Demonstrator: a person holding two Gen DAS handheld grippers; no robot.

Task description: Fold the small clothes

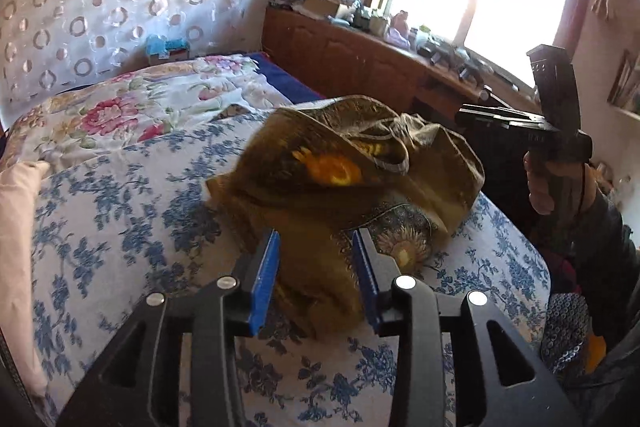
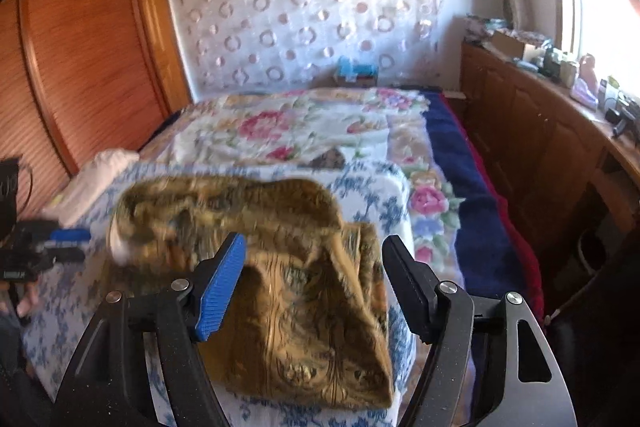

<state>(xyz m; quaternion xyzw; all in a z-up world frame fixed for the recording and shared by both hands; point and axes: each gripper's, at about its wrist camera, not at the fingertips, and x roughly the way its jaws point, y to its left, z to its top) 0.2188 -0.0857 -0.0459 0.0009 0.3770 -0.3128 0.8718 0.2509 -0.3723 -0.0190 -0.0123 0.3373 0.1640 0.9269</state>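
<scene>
Both my tools, left (image 1: pixel 316 247) and right (image 2: pixel 316 267), stood apart over the brown garment (image 2: pixel 304 307) on the bed (image 1: pixel 120 187).

A folded garment (image 2: pixel 280 267) lies on the bed (image 2: pixel 360 195). Behind it, at twelve o'clock, a quilt (image 2: pixel 280 127). At three o'clock, a cabinet (image 2: pixel 540 147).

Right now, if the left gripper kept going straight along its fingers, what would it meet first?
Most likely the olive-brown garment heaped on the blue-flowered bedspread. The left gripper is open with the cloth's near end between its fingers; whether they already touch it is unclear.
</scene>
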